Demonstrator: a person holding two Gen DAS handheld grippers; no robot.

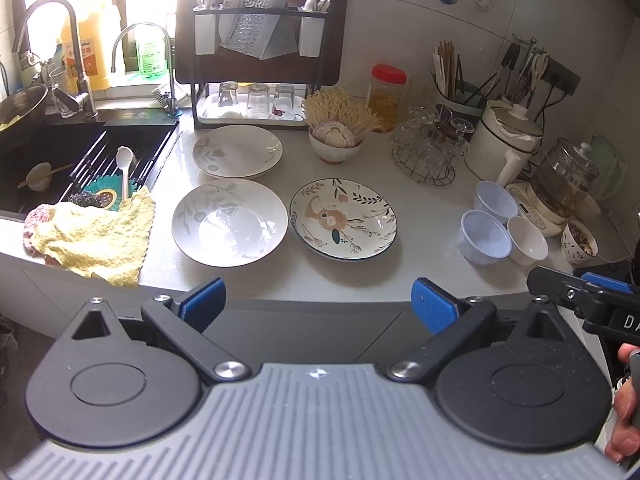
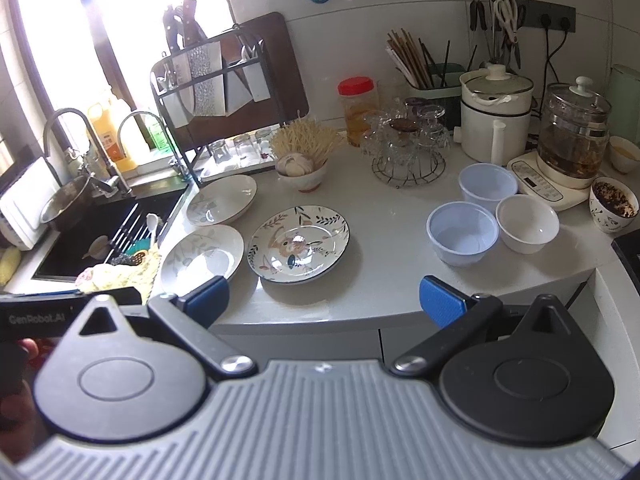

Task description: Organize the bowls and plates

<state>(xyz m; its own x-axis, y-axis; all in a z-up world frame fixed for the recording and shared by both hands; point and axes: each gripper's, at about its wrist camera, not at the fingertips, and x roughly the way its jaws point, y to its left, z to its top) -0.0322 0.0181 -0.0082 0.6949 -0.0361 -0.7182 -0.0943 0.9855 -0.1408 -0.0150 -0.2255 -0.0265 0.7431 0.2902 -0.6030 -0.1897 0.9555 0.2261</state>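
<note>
Left gripper (image 1: 318, 304): blue pads spread wide, nothing between them, hovering off the counter's front edge. Right gripper (image 2: 324, 302): also spread wide and empty, same stance short of the counter (image 2: 380, 280).

From the left gripper, three plates lie ahead on the counter. White leaf-print plate (image 1: 230, 222) at 11 o'clock, nearest. Rabbit-pattern plate (image 1: 343, 218) at 12 to 1 o'clock, just beside it. A second leaf-print plate (image 1: 238, 151) farther back at 11 o'clock, close behind the first. All three sit flat and empty.

From the right gripper, the rabbit-pattern plate is at 11 to 12 o'clock; the three small bowls are at 1 to 2 o'clock. Two pale blue bowls (image 2: 463, 232) (image 2: 488, 185), one behind the other, and a white bowl (image 2: 527, 222) just right of them, the three clustered close together. All three upright and empty.

Further out: a small bowl holding garlic (image 1: 335, 142) behind the plates, noodles sticking up behind it. Patterned cup (image 2: 614, 204) at far right with dark contents. Wire basket (image 2: 408, 166) with upturned glasses. Sink (image 1: 60, 160) at 10 o'clock from the left gripper, a white spoon (image 1: 125, 170) on its rack, yellow cloth (image 1: 100, 236) draped over its near edge.
</note>
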